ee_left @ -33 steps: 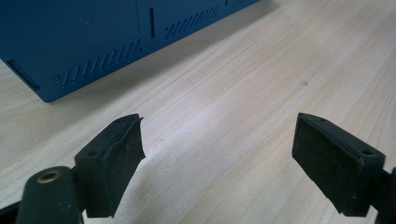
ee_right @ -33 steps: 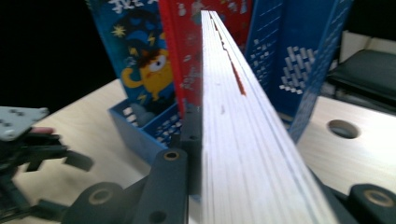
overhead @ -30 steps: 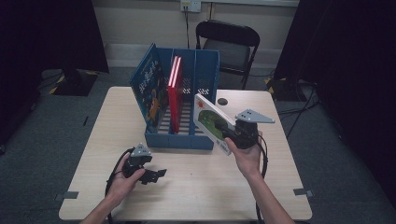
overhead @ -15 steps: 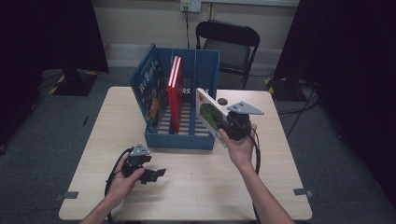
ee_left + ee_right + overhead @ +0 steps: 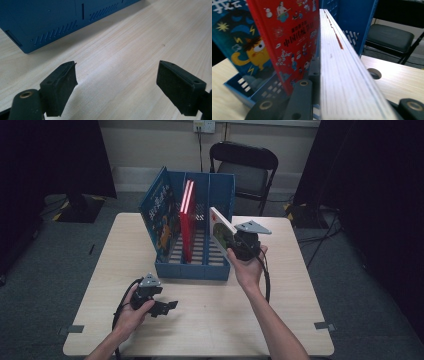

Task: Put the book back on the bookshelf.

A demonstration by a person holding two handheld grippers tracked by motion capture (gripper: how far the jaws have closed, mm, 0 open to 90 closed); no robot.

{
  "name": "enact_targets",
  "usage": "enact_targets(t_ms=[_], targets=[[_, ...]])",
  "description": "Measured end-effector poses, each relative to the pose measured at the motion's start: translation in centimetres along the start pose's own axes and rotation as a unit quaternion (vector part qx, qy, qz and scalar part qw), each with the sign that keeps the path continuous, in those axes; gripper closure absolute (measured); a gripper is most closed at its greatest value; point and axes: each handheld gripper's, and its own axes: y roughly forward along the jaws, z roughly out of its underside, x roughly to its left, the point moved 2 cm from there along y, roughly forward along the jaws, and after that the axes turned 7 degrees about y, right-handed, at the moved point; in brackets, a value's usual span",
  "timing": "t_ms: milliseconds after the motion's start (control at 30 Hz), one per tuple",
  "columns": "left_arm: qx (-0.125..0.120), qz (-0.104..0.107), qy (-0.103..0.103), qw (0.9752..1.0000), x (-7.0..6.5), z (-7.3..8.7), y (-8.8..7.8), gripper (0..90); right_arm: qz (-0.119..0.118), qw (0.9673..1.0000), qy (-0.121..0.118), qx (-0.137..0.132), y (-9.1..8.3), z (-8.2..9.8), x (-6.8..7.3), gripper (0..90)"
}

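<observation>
Book (image 5: 220, 234) looks stiff, light, glossy-slick, clamped edge-on near its lower edge in right gripper (image 5: 239, 246) jaws, tilted above the blue rack's (image 5: 200, 270) 3 o'clock slot; left gripper (image 5: 167, 306) rests wide open, nothing held, at 7 o'clock.

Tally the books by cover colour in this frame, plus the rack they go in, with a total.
Blue-cover book: 1
Red-cover book: 1
White-and-green-cover book, clamped in the right gripper: 1
Blue file rack: 1
Total: 4 things, 3 of them books
</observation>
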Motion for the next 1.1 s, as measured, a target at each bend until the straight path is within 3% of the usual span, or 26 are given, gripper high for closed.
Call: enact_targets(t_ms=[233, 800, 1100], targets=[[0.002, 0.000, 0.002, 1.0000, 0.0, 0.0, 0.1, 16.2, 0.016, 0.9997, 0.018, 0.009, 1.7, 0.0, 0.0, 76.7], [0.005, 0.000, 0.002, 1.0000, 0.0, -0.1, 0.2, 16.4, 0.053, 0.9979, 0.033, 0.020, 5.9, 0.1, 0.3, 76.7], [0.007, 0.000, 0.007, 0.9999, 0.1, -0.1, 0.2, 16.5, 0.071, 0.9963, 0.032, 0.037, 8.1, 1.7, 0.2, 76.7]])
